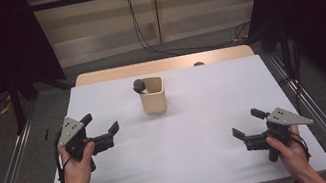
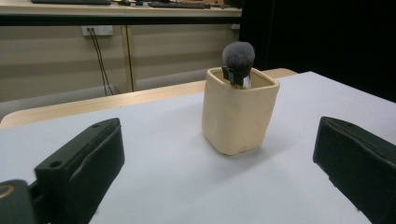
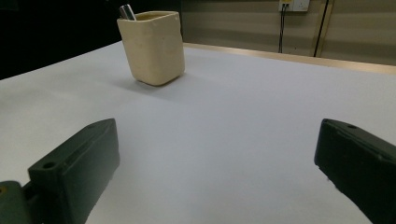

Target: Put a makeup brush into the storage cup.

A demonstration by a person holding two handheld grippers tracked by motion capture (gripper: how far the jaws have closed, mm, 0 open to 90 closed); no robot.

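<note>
Hovering low over table: left gripper and right gripper, both wide open, empty, flanking cup.

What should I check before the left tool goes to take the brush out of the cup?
1. Left tool open: ok.
2. Right tool open and holding nothing: ok.
3. Cup upright on the table: ok.
4. Brush head stands above the cup rim, free to grip: ok.
5. Path from left tool to cup has nothing in it: ok.
6. How deep the brush handle sits in the cup: cannot tell.
</note>
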